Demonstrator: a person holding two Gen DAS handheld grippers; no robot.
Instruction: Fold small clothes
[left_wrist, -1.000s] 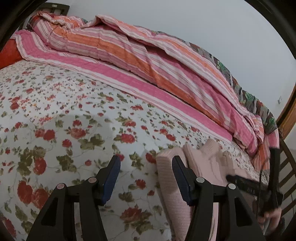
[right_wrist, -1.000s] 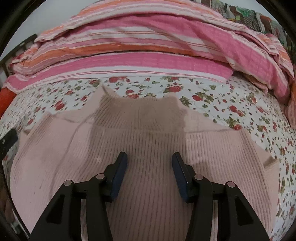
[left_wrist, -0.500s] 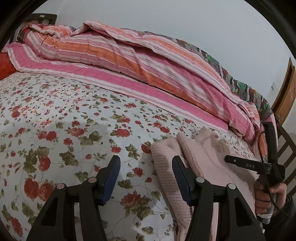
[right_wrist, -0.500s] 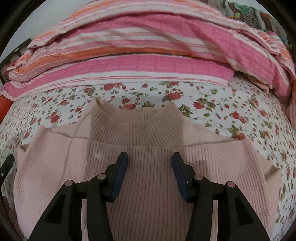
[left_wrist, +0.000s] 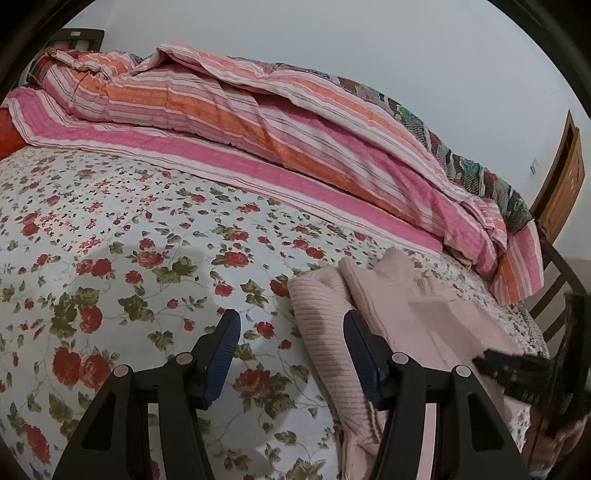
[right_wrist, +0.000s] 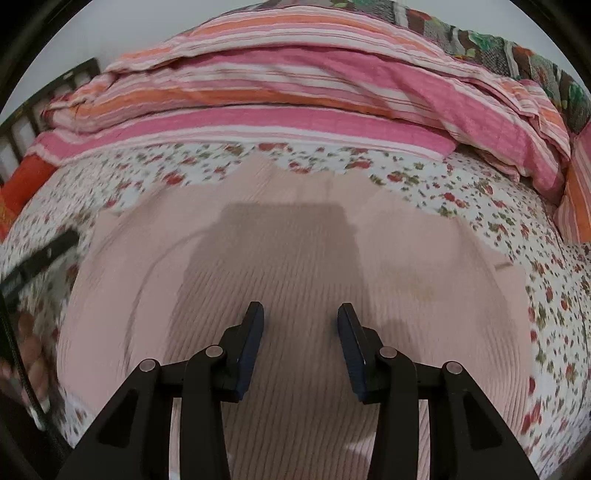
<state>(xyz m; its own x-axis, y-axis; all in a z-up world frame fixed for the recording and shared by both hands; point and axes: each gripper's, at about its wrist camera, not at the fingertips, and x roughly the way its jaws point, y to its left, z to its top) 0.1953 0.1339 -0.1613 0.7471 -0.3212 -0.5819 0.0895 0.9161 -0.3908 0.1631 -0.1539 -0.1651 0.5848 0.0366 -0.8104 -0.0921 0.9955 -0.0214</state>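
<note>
Lying flat on the flowered bedsheet (left_wrist: 110, 229), a pale pink ribbed sweater (right_wrist: 295, 258) serves as the landmark; its neck end points toward the striped quilt (right_wrist: 295, 92) bunched along the far side of the bed. Right gripper (right_wrist: 300, 343) hovers over the middle of the sweater, its 2 blue-padded fingers (right_wrist: 253, 343) apart with only ribbed knit showing below the gap; jaws have just been closing a little, nothing pinched between them. The gripper's shadow falls on the sweater just beyond the fingers. Right wrist view is motion-blurred at the sweater's edges. Left gripper (left_wrist: 291, 354) sits at the sweater's left edge: jaws spread, 1 finger over bare sheet, the other in front of the folded, doubled-over side of the sweater (left_wrist: 325, 332); whether that pad touches the knit cannot be told. Nothing is gripped. Left of the sweater in the right wrist view, a hand (right_wrist: 31, 362) on a dark handle shows at the frame edge. Beyond the quilt, a patterned dark blanket (left_wrist: 480, 173) runs along the wall. Wooden bed frame (left_wrist: 565, 173) stands past the sweater's far right.
</note>
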